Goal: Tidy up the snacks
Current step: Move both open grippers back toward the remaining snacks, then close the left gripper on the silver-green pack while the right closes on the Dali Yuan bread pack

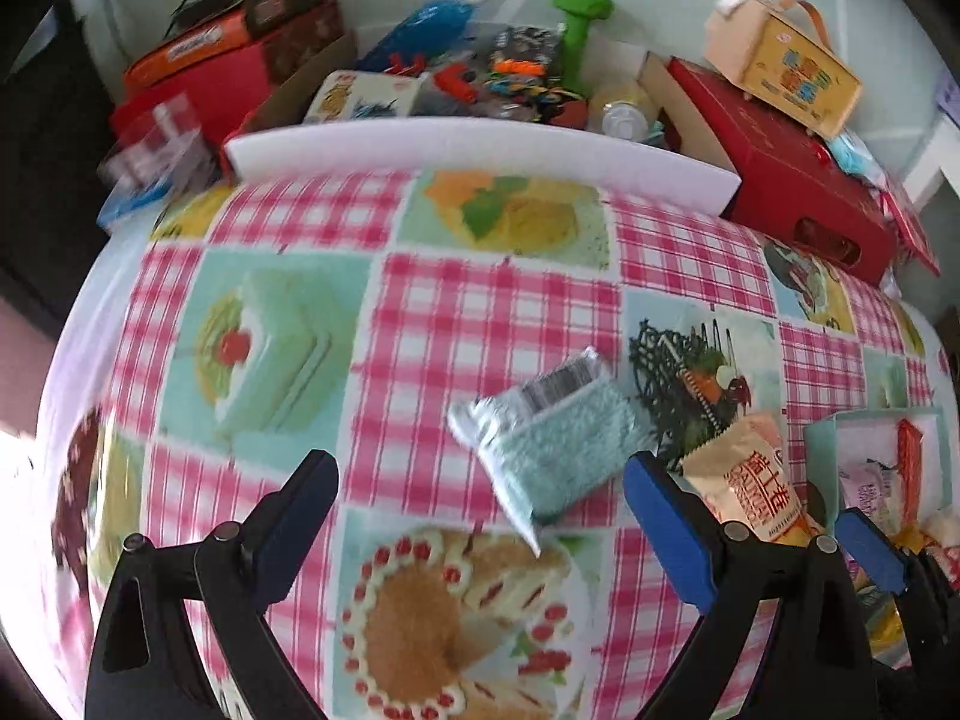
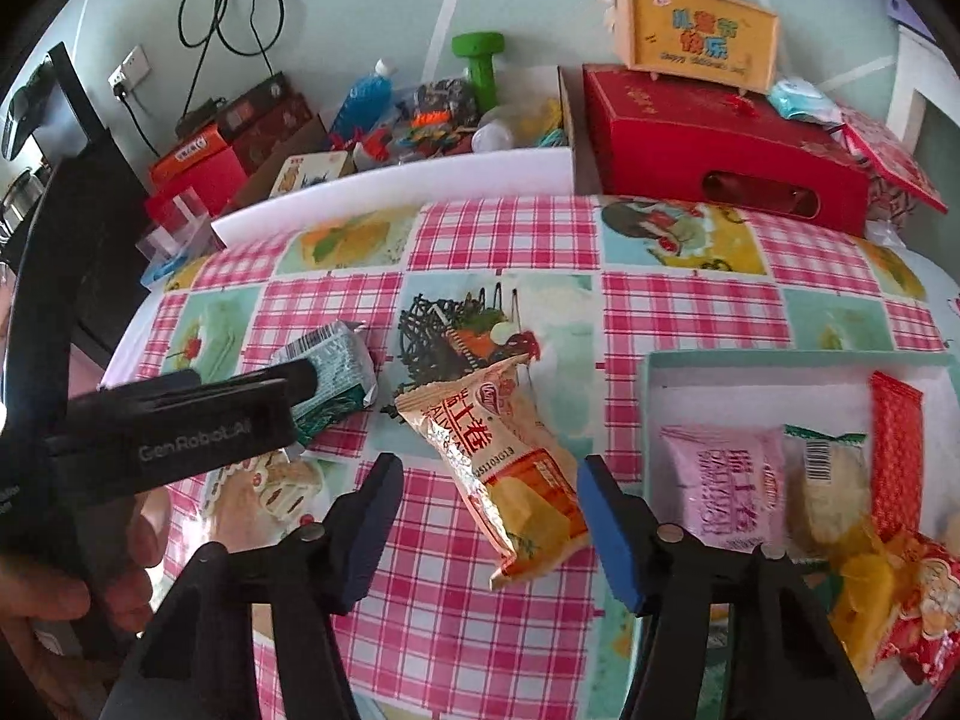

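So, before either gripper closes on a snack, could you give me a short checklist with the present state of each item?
1. Right gripper open: ok, jaws wide apart.
2. Right gripper lined up with the orange snack packet: ok, the packet lies between the fingers on the tablecloth.
3. Left gripper open: ok.
4. Left gripper lined up with the green snack packet: ok, the packet lies loose ahead between the fingers; picture blurred.
5. Room in the teal box: ok, bare floor near its far wall.
6. Grippers clear of each other: cannot tell, they are close.
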Demonstrator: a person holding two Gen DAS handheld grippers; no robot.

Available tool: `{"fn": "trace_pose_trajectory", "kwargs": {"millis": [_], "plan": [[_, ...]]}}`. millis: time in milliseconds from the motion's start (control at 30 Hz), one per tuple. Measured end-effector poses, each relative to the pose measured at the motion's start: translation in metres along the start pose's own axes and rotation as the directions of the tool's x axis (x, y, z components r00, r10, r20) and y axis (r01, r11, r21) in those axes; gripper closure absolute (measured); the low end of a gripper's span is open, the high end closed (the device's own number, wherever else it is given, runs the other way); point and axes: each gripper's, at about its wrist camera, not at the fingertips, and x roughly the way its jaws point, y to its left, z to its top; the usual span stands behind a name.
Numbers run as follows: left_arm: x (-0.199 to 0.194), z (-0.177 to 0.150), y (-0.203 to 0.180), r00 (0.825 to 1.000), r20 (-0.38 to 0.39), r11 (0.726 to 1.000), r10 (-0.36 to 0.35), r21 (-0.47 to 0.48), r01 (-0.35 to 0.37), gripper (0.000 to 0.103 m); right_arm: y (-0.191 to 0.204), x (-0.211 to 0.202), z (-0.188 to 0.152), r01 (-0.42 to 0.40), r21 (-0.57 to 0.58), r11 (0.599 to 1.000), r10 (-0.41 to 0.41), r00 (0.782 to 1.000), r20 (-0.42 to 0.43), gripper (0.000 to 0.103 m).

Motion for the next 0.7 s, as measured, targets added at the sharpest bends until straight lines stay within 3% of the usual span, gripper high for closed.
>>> {"fn": "trace_pose_trajectory", "kwargs": {"millis": [267,433,700], "plan": [[0.018,0.015,-0.026,1.000,0.016,0.992,-0.024,0.127,0.022,0.008,0.005,0.020,0.004,0.013,-0.029,0.999,-0.014,0.999,-0.030,0.042],[0.024,0.013,-0.030,0.999,0.006,0.990,-0.042,0.132,0.041,0.017,0.004,0.028,0.006,0.028,-0.034,0.999,-0.029,0.999,-0.046,0.044],[0.023,0.004,-0.028,0.998,0.000,0.990,-0.056,0.128,0.056,0.021,0.003,0.032,0.005,0.037,-0.031,0.999,-0.039,0.997,-0.061,0.057]]}}
